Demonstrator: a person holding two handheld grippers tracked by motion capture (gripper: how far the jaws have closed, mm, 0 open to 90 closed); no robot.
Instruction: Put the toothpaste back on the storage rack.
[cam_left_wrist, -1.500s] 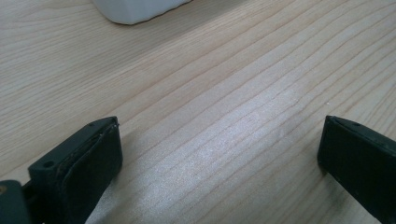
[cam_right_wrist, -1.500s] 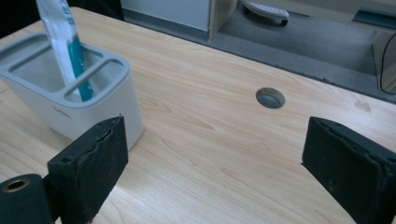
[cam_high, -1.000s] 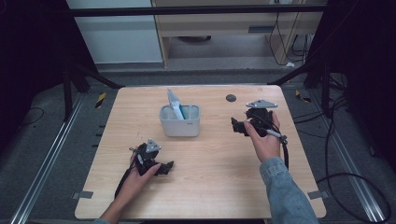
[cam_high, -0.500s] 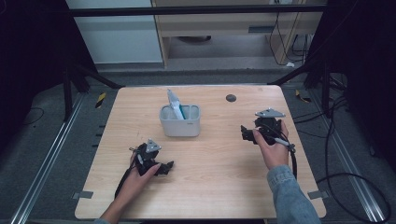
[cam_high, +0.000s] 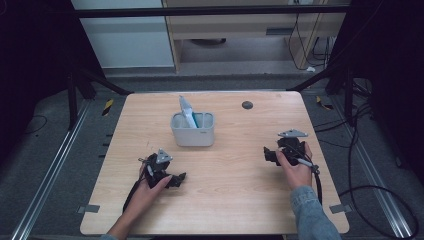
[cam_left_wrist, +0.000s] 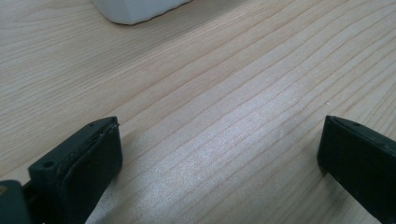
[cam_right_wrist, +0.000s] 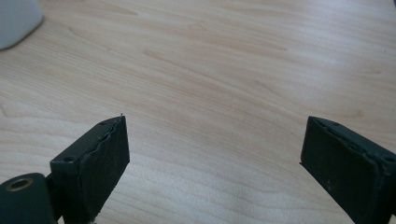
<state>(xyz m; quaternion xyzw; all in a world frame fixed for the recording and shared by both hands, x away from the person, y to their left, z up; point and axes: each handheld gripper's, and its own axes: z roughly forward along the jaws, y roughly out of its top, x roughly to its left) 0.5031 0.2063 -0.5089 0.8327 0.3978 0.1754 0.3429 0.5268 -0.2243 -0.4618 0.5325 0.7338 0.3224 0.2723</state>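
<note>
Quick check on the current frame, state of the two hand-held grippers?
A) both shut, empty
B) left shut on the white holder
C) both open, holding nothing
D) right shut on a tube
C: each gripper view shows its black jaws spread wide with only bare wooden table between them. From above, the left hand-held gripper and right hand-held gripper sit low near the table, apart from the white holder.

The table (cam_high: 235, 200) was pale wood with a fine straight grain, smooth, and it had a soft satin sheen where the light hit it. The white caddy (cam_high: 193, 135) looked like matt plastic, pretty smooth all round. Both the left gripper (cam_left_wrist: 219, 154) and the right gripper (cam_right_wrist: 212, 158) had matt black jaws, rubbery-looking pads with slightly ragged, wavy edges. Sleeve (cam_high: 312, 217) was blue denim cloth.
</note>
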